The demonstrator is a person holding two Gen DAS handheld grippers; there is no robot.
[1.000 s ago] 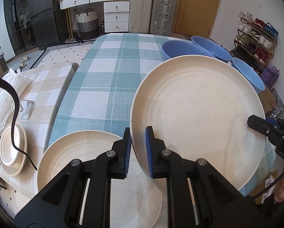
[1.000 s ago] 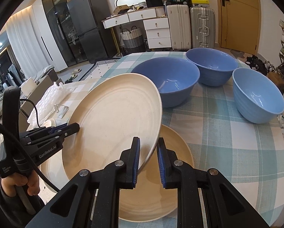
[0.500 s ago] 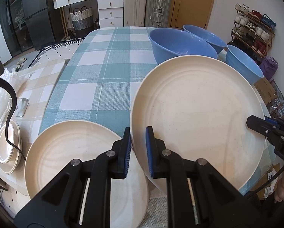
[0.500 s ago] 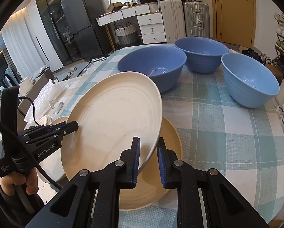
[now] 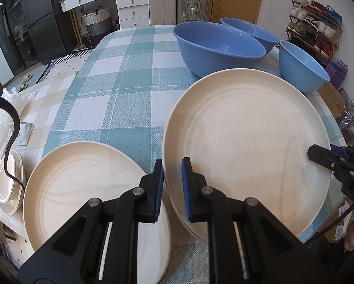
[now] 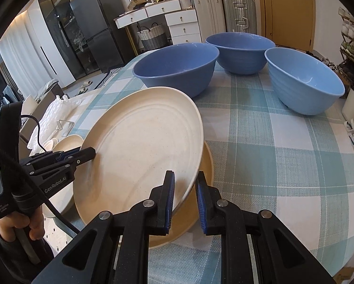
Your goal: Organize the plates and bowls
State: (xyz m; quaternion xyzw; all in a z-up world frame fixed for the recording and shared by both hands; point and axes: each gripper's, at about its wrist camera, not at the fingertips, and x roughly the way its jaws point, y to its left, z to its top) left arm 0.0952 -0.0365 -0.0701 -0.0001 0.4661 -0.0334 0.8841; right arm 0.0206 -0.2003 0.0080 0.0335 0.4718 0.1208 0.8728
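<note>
Held plate: a large round cream plate (image 5: 245, 151) is gripped at opposite rims and kept tilted just above a tan plate (image 6: 200, 189) on the teal-checked worktop (image 5: 120, 90).
Left gripper (image 5: 172, 187): fingers clenched on the plate's near rim.
Right gripper (image 6: 185, 195): fingers clenched on the opposite rim.
Beside it: a second cream plate (image 5: 82, 189) lies flat to the left.
Bowls: three blue bowls (image 6: 177, 68) are grouped farther back.
</note>
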